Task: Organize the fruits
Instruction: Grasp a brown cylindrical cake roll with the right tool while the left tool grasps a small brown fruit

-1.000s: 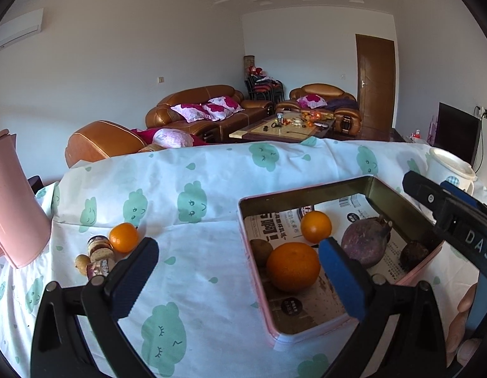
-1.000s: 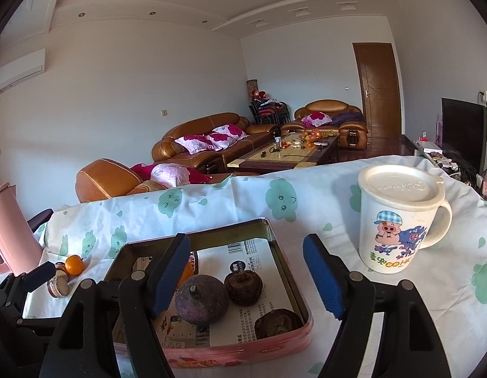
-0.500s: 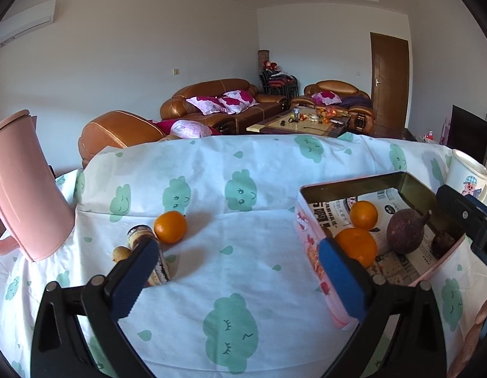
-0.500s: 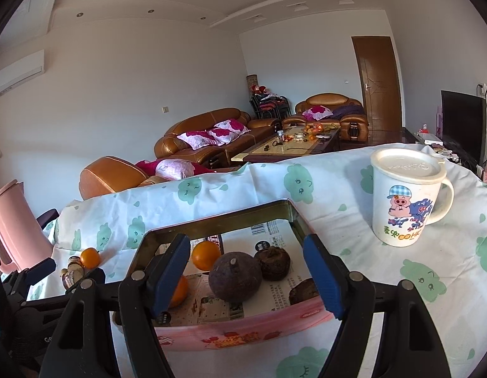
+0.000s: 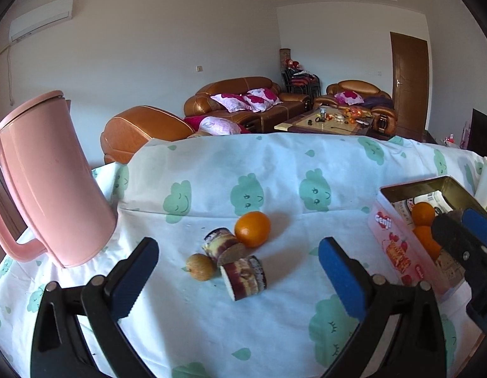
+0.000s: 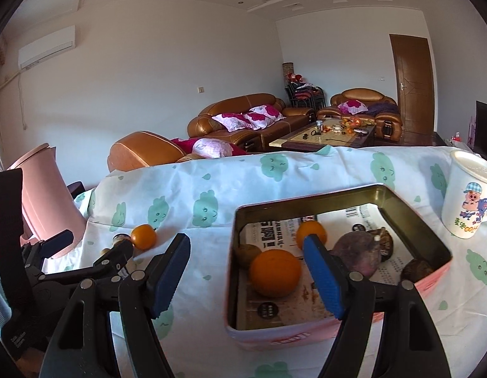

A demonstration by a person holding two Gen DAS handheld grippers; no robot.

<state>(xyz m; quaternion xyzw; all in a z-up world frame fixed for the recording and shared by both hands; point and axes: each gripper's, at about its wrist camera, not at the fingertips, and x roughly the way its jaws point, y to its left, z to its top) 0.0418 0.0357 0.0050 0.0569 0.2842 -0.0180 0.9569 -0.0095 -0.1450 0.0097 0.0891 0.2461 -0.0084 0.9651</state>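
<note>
Facing the loose orange [image 5: 252,228] with jaws wide open, the left gripper [image 5: 237,267] holds nothing; it looks round, firm, rolls easily, so pinch its middle.

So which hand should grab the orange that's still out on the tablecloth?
Probably the left. The left gripper is open and faces the loose orange and the pieces beside it. The right gripper, also open, sits at the tin.
</note>
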